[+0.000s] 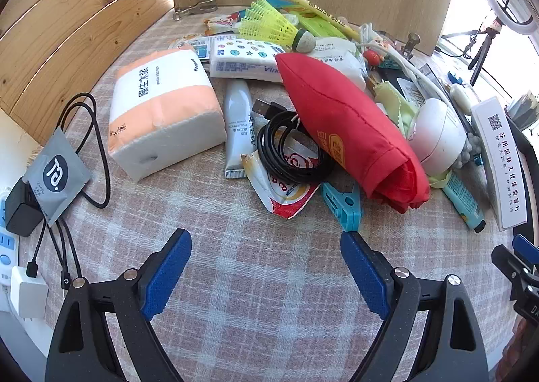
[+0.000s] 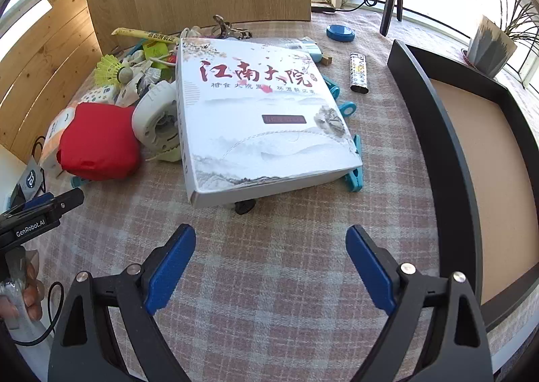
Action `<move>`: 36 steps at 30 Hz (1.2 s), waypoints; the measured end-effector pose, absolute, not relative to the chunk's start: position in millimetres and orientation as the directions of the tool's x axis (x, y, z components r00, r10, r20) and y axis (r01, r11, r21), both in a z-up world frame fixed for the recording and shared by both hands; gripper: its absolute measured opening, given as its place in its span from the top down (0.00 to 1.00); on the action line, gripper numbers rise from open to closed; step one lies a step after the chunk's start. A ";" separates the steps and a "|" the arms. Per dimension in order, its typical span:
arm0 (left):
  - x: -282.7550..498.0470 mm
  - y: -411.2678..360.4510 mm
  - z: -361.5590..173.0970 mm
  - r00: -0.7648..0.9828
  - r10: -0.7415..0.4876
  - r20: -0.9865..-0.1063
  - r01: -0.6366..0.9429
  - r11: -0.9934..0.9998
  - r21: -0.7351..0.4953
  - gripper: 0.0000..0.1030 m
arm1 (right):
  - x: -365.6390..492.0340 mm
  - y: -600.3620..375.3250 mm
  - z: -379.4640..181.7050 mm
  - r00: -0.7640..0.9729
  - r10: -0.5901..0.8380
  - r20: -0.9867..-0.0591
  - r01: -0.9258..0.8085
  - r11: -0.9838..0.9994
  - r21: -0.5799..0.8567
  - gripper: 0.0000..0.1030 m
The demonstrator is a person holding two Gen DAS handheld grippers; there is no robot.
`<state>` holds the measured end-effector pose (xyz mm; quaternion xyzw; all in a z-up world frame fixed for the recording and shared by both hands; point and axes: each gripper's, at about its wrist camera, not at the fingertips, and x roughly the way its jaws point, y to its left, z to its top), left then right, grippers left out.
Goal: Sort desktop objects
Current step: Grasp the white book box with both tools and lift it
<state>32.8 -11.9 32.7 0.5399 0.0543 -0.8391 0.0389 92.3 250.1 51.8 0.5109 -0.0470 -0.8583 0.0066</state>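
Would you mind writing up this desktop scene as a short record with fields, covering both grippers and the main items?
surface: checked cloth
left gripper: open, empty, over bare cloth
right gripper: open, empty, over bare cloth
nearest to left gripper: teal clip, snack packet
pile centre: red pouch, coiled black cable, tissue pack
in front of right gripper: white printed box, resting tilted on clips
tray: black-rimmed tray, at right, nothing visible in it
loose items: lighter, blue round tin

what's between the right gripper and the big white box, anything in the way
Nothing visible. The right gripper is open over bare plaid cloth, and the white box lies just ahead. Only a small black object pokes out under the box's near edge.
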 end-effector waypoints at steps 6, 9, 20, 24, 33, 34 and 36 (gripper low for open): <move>35.3 14.9 69.6 -0.449 -0.005 -0.893 0.134 -0.989 -0.062 0.19 | 47.7 284.8 81.1 -0.512 -0.120 -0.851 0.009 -0.991 0.134 0.37; 36.0 33.2 87.2 -0.471 0.008 -0.882 0.114 -0.991 -0.070 0.21 | 23.0 293.3 87.3 -0.497 -0.175 -0.850 0.049 -0.984 0.174 0.38; 18.0 126.1 122.2 -0.499 0.086 -0.862 0.008 -0.995 -0.104 0.31 | -34.3 315.9 86.7 -0.443 -0.303 -0.844 0.145 -0.953 0.266 0.38; 10.1 147.7 115.6 -0.474 0.106 -0.874 0.006 -0.992 -0.124 0.31 | -53.0 328.9 73.9 -0.397 -0.354 -0.847 0.123 -0.935 0.333 0.38; 0.6 169.5 93.5 -0.411 0.124 -0.903 0.044 -0.987 -0.156 0.37 | -71.6 335.5 42.1 -0.285 -0.478 -0.831 0.109 -0.877 0.467 0.36; -0.1 170.0 91.5 -0.405 0.133 -0.905 0.048 -0.985 -0.166 0.38 | -72.4 335.2 41.0 -0.282 -0.492 -0.824 0.111 -0.870 0.481 0.36; -1.7 171.6 87.4 -0.391 0.142 -0.909 0.055 -0.983 -0.177 0.44 | -74.6 334.9 39.8 -0.272 -0.516 -0.812 0.108 -0.855 0.507 0.36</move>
